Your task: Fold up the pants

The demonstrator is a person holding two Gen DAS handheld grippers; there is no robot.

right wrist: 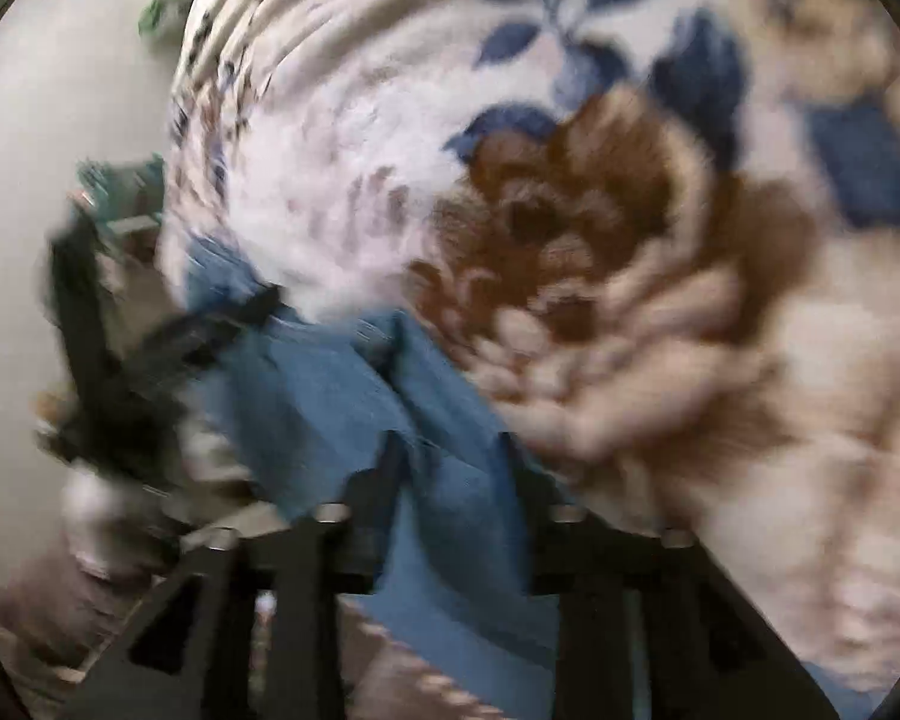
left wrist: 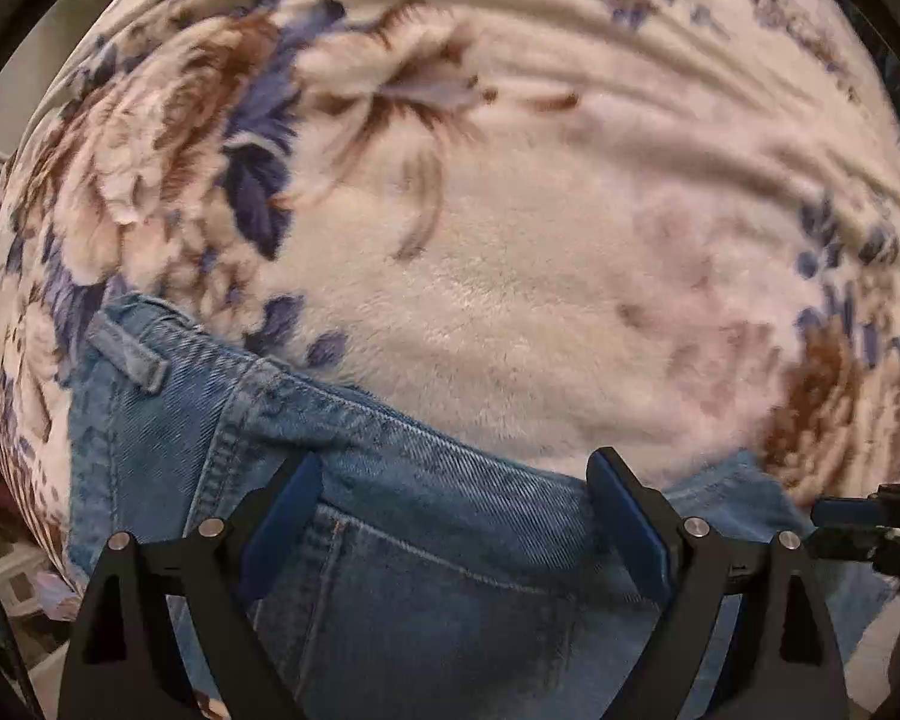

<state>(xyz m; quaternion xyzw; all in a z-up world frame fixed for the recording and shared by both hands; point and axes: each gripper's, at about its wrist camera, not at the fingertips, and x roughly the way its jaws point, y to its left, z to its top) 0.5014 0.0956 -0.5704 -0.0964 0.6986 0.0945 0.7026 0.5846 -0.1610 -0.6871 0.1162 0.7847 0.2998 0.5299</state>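
Lying near the edge of a cream plush blanket (left wrist: 510, 300) with brown and blue flowers, the blue denim pants (left wrist: 420, 510) show no readable label. The left gripper (left wrist: 453, 483) gapes wide over the waistband; the blurred right gripper (right wrist: 450, 450) straddles denim, grip unclear.

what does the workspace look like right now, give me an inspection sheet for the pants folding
surface: floral fleece blanket, cream with brown and blue flowers, rippled toward its far edge
job's things: blue jeans lie at the blanket's near edge, waistband and belt loop showing
clutter: nothing seen on the blanket besides the jeans
grippers: left gripper open, fingers astride the waistband, pads not pressing; right gripper blurred, denim between its fingers, grip unclear
cables: nothing seen
surroundings: pale wall beside the bed; green item by the blanket's edge, too blurred to name
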